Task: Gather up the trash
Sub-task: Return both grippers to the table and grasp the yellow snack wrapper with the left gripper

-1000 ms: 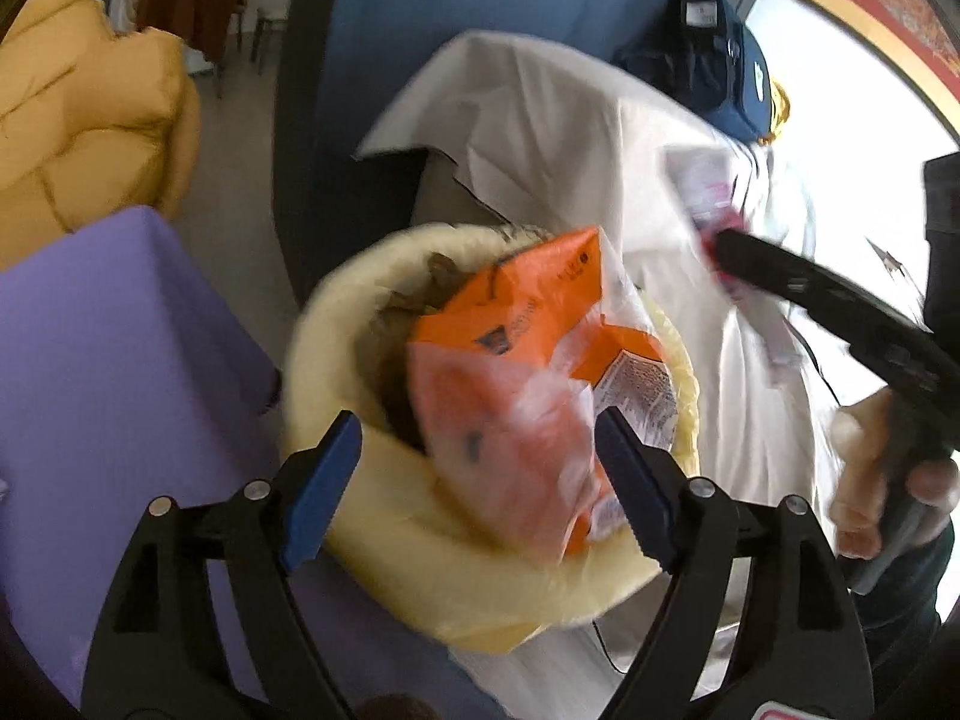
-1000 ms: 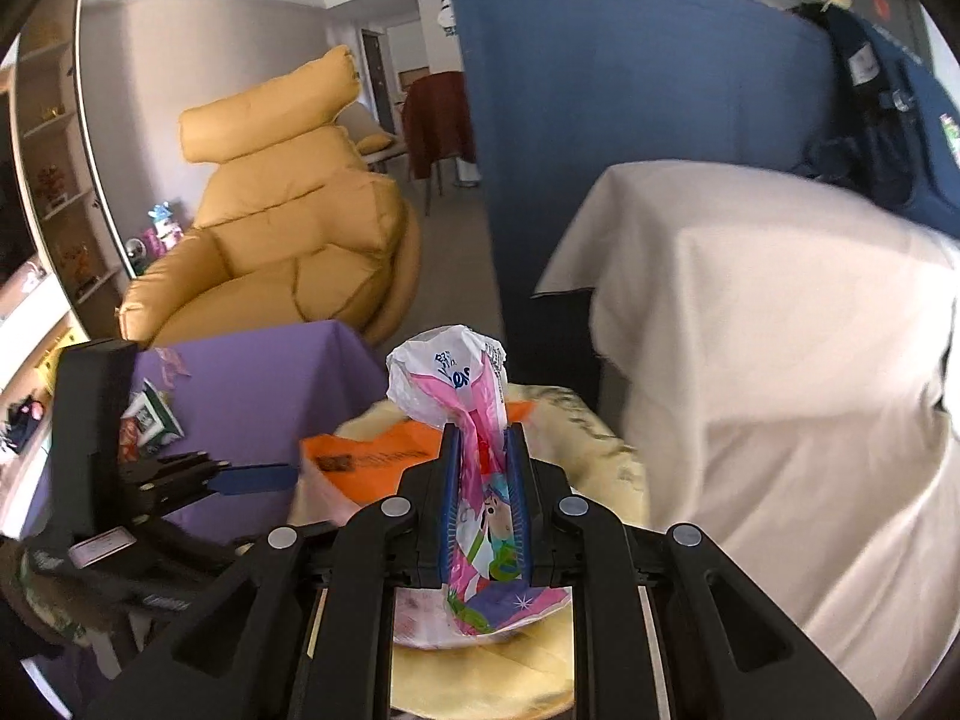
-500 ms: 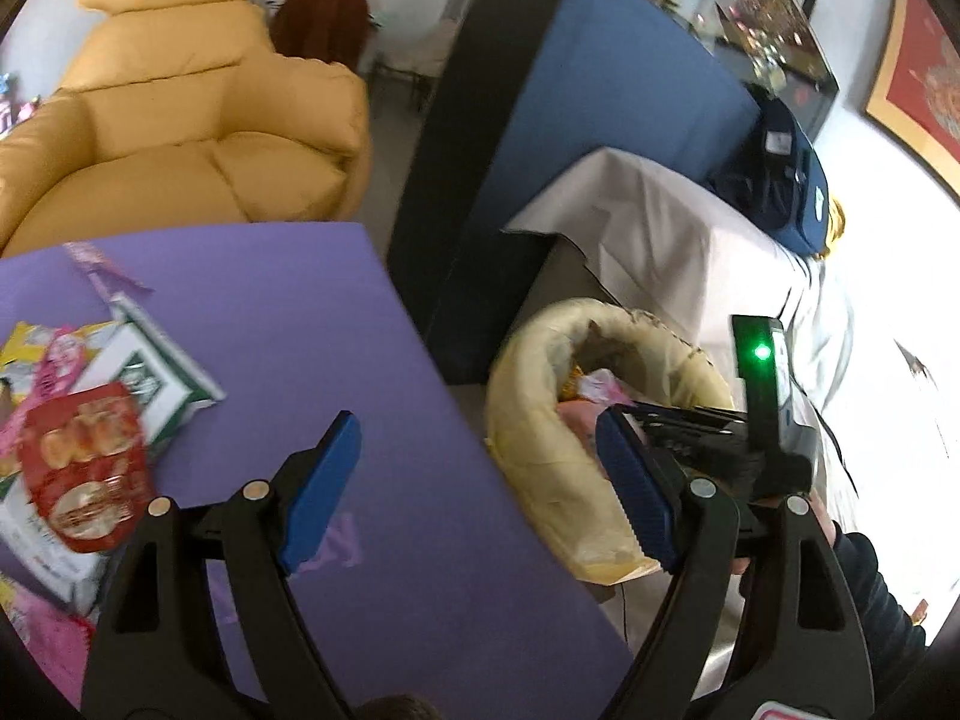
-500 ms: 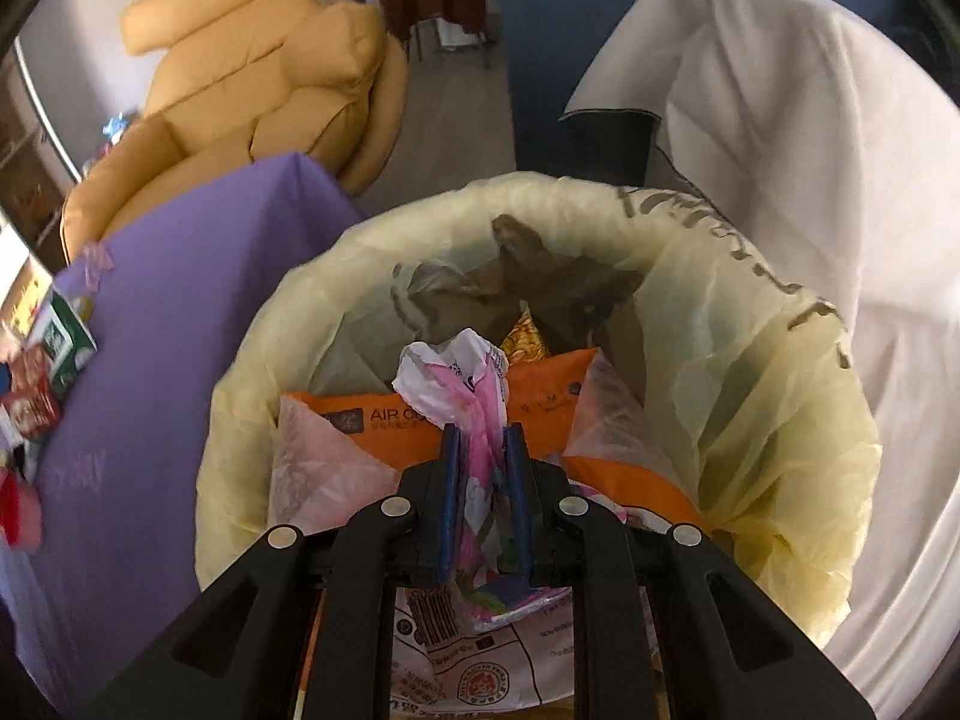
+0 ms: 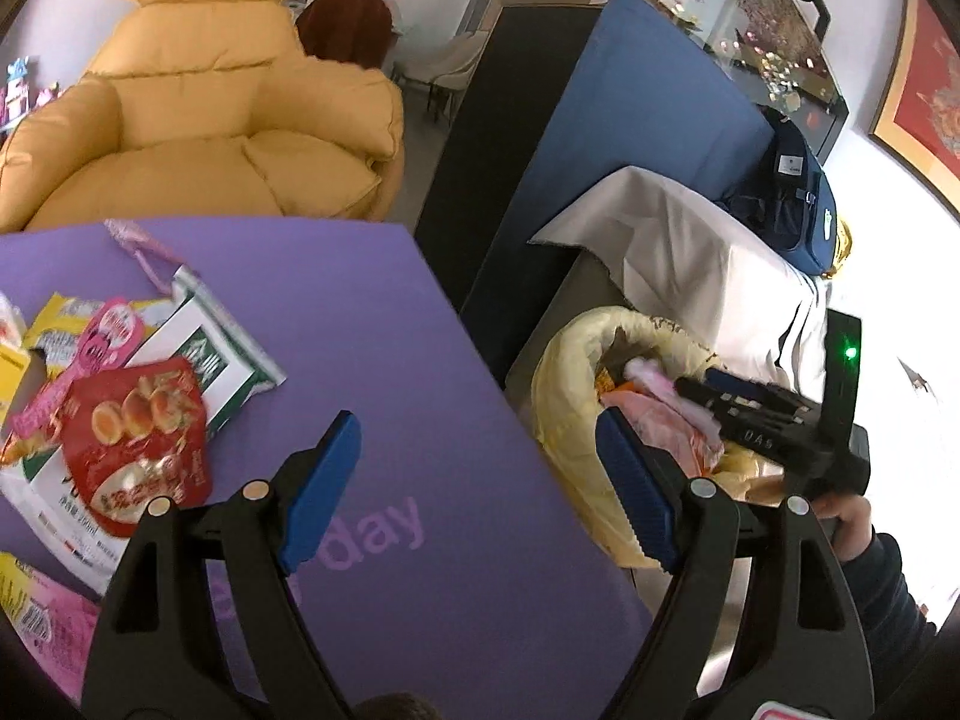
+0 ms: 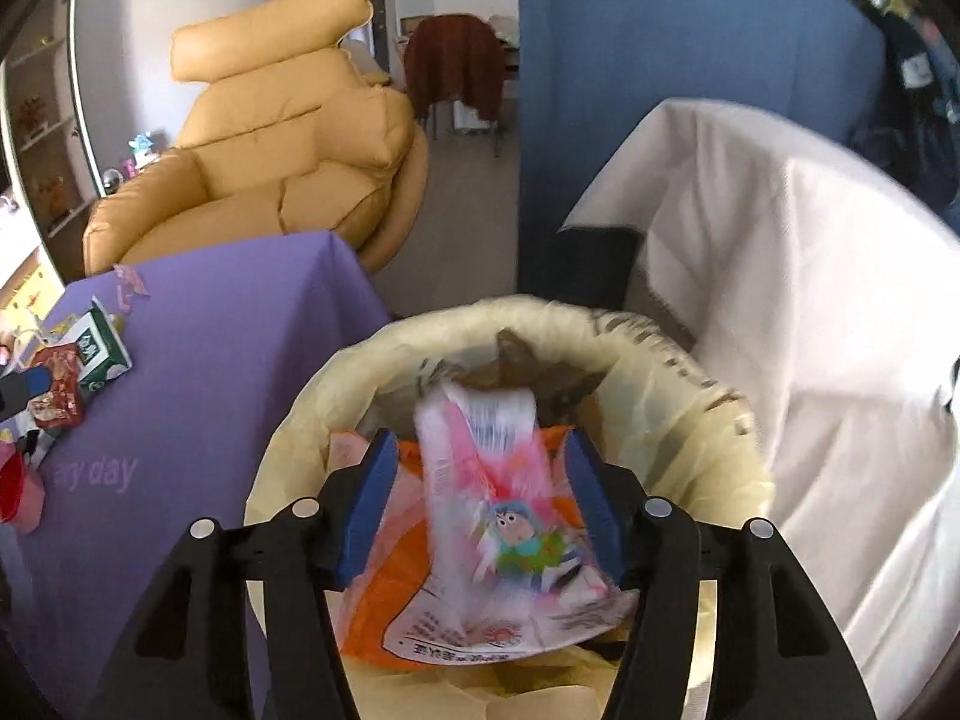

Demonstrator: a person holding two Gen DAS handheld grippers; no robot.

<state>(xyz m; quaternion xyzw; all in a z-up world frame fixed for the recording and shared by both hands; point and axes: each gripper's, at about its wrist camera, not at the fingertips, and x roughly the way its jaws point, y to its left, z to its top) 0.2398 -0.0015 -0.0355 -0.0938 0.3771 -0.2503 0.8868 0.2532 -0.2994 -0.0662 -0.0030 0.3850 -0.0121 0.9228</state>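
Hovering over the yellow-lined trash bin (image 6: 708,384) at lower centre of the right wrist frame, the right claw (image 6: 480,498) stands spread, a blurred pink-and-white wrapper (image 6: 486,456) lying loose between its blue pads on an orange packet (image 6: 384,588) inside the bin. The left claw (image 5: 480,480), also spread and gripping nothing, hangs above the purple counter (image 5: 336,312), where a red snack packet (image 5: 138,438) and a green-and-white wrapper (image 5: 222,354) lie at middle left.

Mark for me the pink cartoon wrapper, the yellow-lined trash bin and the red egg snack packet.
pink cartoon wrapper (image 6: 510,498): right wrist view, its printed middle.
yellow-lined trash bin (image 6: 690,372): right wrist view, far rim of liner.
red egg snack packet (image 5: 135,444): left wrist view, centre of front face.
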